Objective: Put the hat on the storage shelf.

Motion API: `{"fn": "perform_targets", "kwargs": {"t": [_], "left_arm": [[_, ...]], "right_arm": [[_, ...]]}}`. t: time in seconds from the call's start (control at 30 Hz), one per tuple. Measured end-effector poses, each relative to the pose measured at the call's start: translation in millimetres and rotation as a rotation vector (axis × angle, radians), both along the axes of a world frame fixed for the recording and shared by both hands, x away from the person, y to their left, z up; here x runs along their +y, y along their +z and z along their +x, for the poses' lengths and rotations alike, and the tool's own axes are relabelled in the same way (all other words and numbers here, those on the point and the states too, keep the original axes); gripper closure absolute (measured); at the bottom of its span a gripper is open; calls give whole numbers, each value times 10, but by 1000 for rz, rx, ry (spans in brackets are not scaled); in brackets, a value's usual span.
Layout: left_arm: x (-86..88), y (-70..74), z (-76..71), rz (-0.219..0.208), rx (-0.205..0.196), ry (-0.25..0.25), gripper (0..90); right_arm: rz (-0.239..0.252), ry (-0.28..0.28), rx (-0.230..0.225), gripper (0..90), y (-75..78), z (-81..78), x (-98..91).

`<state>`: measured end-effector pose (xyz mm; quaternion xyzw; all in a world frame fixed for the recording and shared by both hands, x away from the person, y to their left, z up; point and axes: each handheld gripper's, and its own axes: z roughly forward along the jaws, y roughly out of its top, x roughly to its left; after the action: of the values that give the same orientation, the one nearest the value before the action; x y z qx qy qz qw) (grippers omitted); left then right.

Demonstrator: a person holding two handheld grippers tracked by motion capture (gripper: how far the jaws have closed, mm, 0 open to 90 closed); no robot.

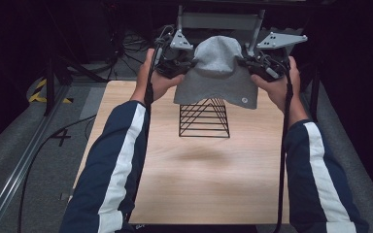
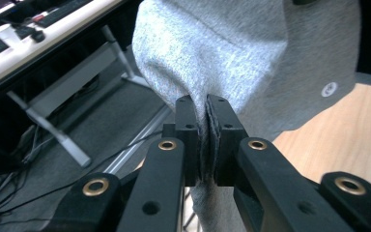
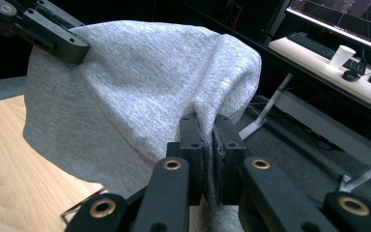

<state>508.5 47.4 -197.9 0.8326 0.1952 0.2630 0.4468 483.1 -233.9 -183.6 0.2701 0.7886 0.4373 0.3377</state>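
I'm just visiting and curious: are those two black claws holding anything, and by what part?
Yes. Both hold one grey fabric hat above a black wire stand. The left gripper pinches its edge on one side, the right gripper the opposite side.

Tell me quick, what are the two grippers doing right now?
Left gripper: shut on the grey hat, pinching its edge.
Right gripper: shut on the grey hat too, at the opposite edge, holding it above the black wire rack.
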Motion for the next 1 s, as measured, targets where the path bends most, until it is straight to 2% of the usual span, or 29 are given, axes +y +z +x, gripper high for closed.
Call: {"fn": "perform_targets", "kwargs": {"t": [0.2,0.23,0.37,0.5,0.7,0.8,0.9,1.0], "left_arm": [[20,-24,148,-12,7,15,846],[24,-30,165,-18,19,17,845],[17,-74,230,-16,14,32,845],[7,-122,264,-35,37,17,845],[30,-156,210,-51,42,-3,845],[78,-170,104,-70,38,-28,845],[104,-185,52,-62,30,-39,845],[154,-198,-19,-93,35,-51,845]], "right_arm": [[5,-4,15,852,-40,150,26],[6,-5,18,852,-48,176,34],[5,-8,25,853,-92,246,55],[9,-13,39,852,-135,293,67],[13,5,46,852,-173,255,28],[16,31,51,853,-187,161,-16],[3,47,46,853,-192,96,-45],[9,50,46,853,-191,56,-80]]}}
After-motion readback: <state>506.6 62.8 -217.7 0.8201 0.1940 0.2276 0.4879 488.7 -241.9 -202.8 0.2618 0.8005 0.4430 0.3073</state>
